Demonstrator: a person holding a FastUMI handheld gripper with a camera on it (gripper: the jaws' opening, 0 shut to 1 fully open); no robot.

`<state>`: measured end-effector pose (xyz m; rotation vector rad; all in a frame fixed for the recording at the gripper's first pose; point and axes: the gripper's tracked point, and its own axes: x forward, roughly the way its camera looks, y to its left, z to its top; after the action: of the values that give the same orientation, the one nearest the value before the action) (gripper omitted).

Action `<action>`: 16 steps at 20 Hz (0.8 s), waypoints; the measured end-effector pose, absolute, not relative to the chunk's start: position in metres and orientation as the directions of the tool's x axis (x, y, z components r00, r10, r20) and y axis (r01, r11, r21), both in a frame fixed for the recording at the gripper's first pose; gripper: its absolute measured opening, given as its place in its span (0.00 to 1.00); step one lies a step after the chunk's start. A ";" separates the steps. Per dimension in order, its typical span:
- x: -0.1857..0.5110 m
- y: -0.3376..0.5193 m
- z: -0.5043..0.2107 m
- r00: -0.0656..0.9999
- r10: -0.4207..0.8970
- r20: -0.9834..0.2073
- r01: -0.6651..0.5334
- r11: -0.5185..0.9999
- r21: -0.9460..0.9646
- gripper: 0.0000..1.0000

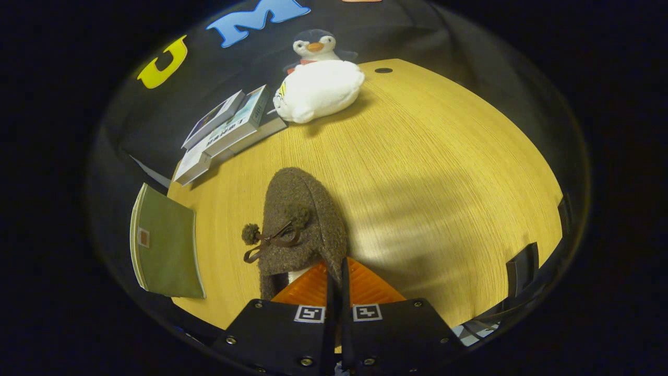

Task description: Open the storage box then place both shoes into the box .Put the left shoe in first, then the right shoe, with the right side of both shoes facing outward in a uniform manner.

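Observation:
A brown fuzzy shoe (pixel 300 219) with a pom-pom bow points away from me over the wooden table (pixel 443 183). My gripper (pixel 335 269) is closed on the shoe's heel-side edge, its two fingers pressed nearly together with the shoe's rim pinched between them. The toe reaches forward beyond the fingertips. Whether the shoe rests on the table or hangs just above it I cannot tell.
A white and grey penguin plush (pixel 319 83) lies at the table's far side. A stack of books (pixel 229 130) sits to its left. A green booklet (pixel 167 243) overhangs the table's left edge. A small dark hole (pixel 383 70) marks the far edge.

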<state>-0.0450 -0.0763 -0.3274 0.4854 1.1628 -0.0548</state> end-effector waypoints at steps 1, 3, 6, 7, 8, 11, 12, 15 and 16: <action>-0.042 -0.071 -0.321 0.419 0.215 -0.882 0.290 0.889 0.354 0.05; -0.035 -0.059 -0.305 0.446 0.228 -0.865 0.292 0.877 0.382 0.05; -0.027 -0.040 -0.280 0.474 0.245 -0.846 0.280 0.869 0.409 0.05; -0.024 -0.033 -0.272 0.483 0.248 -0.840 0.276 0.867 0.414 0.05; -0.021 -0.027 -0.264 0.491 0.251 -0.834 0.272 0.866 0.420 0.05; -0.015 -0.004 -0.242 0.510 0.271 -0.816 0.263 0.855 0.448 0.05; -0.012 0.004 -0.235 0.515 0.280 -0.810 0.257 0.851 0.457 0.05; -0.007 0.026 -0.218 0.529 0.286 -0.799 0.242 0.852 0.465 0.05; -0.004 0.034 -0.213 0.533 0.288 -0.795 0.233 0.854 0.466 0.05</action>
<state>-0.0039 0.0342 -0.2128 0.5721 1.0233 0.0347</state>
